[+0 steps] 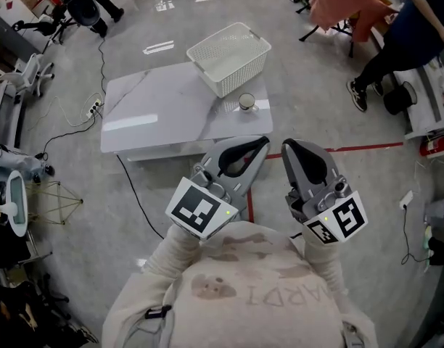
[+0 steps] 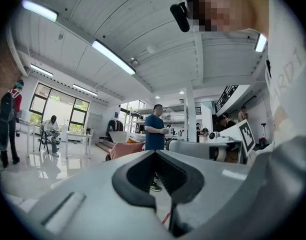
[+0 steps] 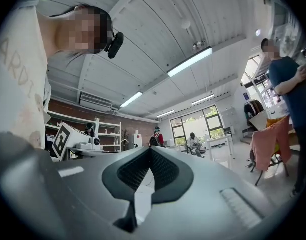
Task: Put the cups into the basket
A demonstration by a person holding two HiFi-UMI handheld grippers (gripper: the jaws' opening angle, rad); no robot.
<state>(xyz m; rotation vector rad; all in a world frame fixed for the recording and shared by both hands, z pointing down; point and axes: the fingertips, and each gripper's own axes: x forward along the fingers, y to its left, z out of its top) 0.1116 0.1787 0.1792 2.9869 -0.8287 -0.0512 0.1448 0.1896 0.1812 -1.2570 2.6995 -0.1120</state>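
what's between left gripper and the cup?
Nothing: in the head view only bare tabletop separates the left gripper from the cup.

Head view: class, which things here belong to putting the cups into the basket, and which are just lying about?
Belong to the job: cup on the table beside the basket; left gripper and right gripper, both shut and empty.
Just lying about: power strip on the floor; red floor tape; orange cloth.
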